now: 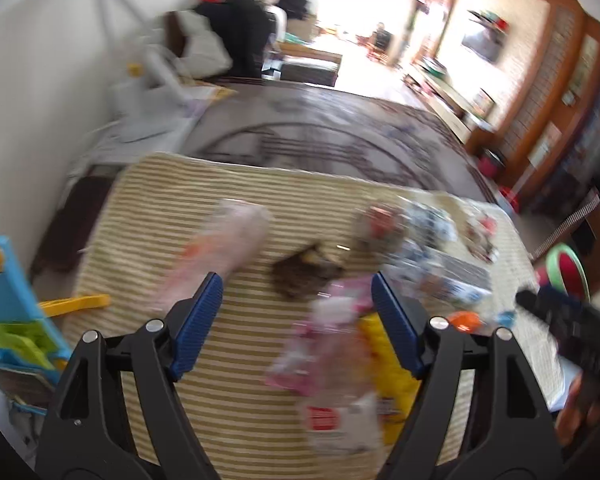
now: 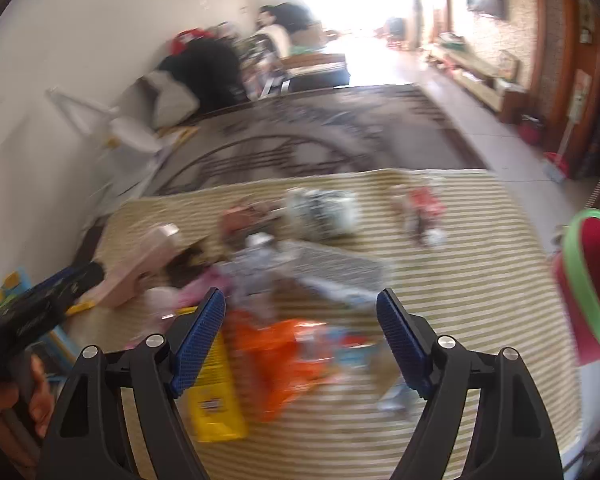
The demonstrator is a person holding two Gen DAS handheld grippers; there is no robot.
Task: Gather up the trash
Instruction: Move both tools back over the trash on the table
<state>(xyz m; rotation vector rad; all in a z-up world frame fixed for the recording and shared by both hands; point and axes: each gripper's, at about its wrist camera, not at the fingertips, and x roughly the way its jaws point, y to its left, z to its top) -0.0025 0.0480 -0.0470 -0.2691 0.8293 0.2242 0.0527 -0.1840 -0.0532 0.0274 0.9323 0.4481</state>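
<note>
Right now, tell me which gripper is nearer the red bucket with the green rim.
Right. The red bucket sits just right of the right gripper; the left gripper is farther, with the right one between it and the bucket.

Both grippers (image 1: 296, 292) (image 2: 300, 308) angled downward, fingers apart

Nothing here can be read. The flat yellow packet (image 2: 216, 392) carries a dark label, and the crumpled pink-and-white wrapper (image 1: 332, 364) a red patch (image 1: 321, 420), but the blur smears any lettering on both.
</note>
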